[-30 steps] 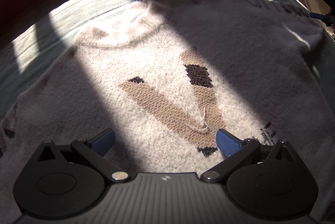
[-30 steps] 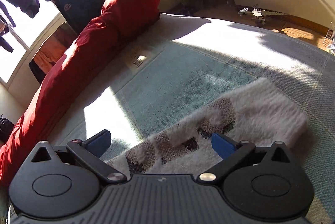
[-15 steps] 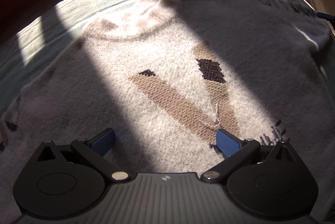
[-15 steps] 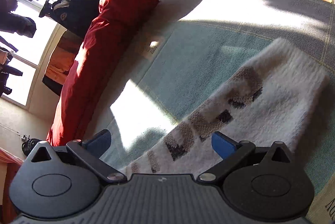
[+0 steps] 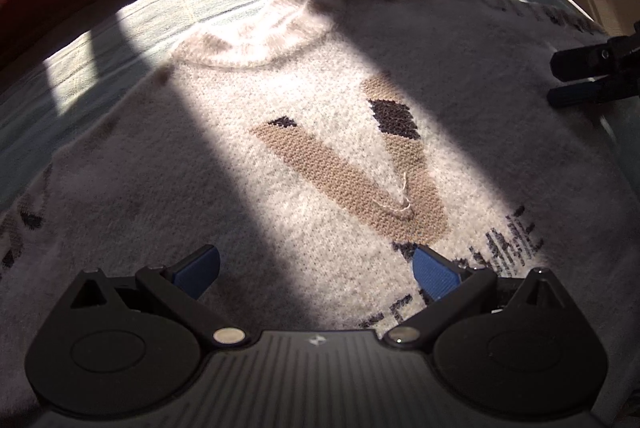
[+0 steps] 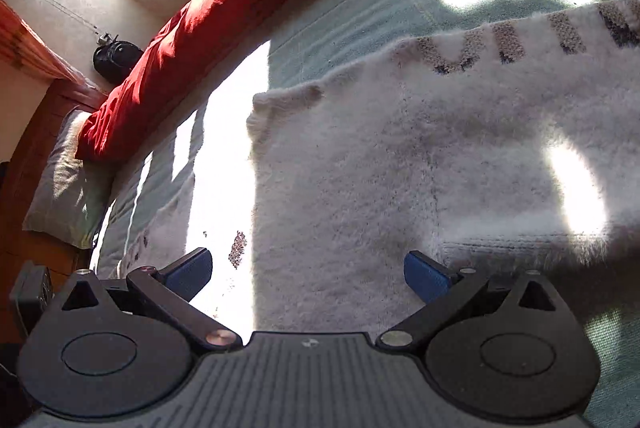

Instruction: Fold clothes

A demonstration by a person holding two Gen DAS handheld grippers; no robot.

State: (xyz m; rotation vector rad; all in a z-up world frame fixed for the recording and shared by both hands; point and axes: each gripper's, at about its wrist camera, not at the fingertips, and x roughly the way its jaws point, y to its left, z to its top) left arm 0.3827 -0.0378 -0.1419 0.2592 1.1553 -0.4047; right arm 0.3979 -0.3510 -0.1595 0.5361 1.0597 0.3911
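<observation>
Both tongs (image 5: 316,268) (image 6: 306,274) gape above the flat sweater (image 5: 328,156).

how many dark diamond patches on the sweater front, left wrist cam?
2. A large dark diamond sits right of centre, topping the right tan stripe; a smaller one caps the left tan stripe. More may be hidden under the left gripper, whose jaws are open.

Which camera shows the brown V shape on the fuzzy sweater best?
The left wrist view. There the brown V lies in sunlight on the chest of the sweater, below the collar. The right wrist view shows only plain fuzzy knit and a patterned edge, not the V.
</observation>
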